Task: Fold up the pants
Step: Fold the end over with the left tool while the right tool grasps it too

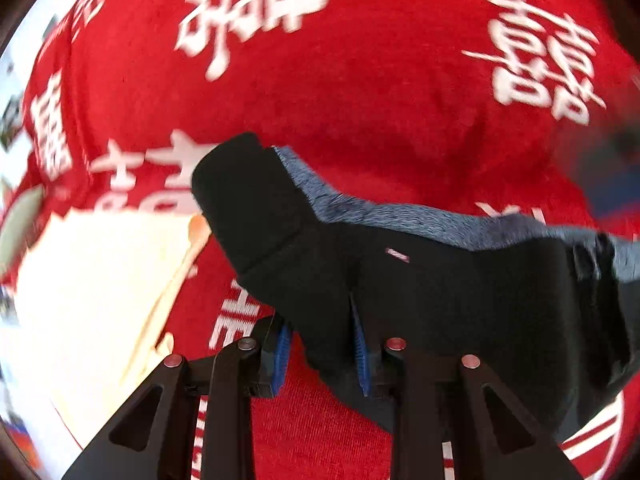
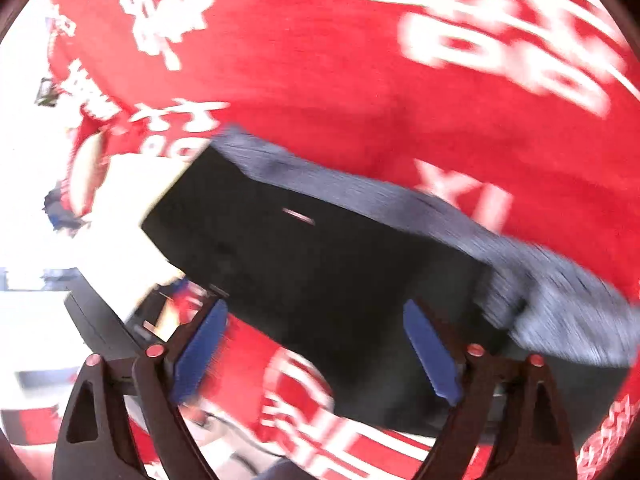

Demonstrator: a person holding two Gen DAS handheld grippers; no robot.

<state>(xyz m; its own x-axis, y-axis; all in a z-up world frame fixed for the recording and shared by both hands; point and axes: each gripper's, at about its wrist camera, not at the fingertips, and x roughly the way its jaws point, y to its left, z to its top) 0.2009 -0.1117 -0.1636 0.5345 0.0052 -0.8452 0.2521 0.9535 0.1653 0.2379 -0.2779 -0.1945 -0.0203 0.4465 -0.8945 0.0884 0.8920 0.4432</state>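
Observation:
The pants (image 1: 440,296) are black with a grey fleece lining showing along the upper edge. They lie bunched on a red cloth with white characters (image 1: 360,80). My left gripper (image 1: 322,354) has its blue pads (image 1: 281,360) partly apart, with a fold of the black fabric between them. In the right wrist view the pants (image 2: 320,264) stretch across the middle. My right gripper (image 2: 316,356) is open wide, its blue pads (image 2: 200,352) on either side of the pants' near edge, not pinching it.
A cream-coloured cloth or sheet (image 1: 92,300) lies on the red cloth at the left. Beyond the red cloth's left edge are bright white surroundings (image 2: 24,200) and a dark object (image 2: 100,320). Both views are motion-blurred.

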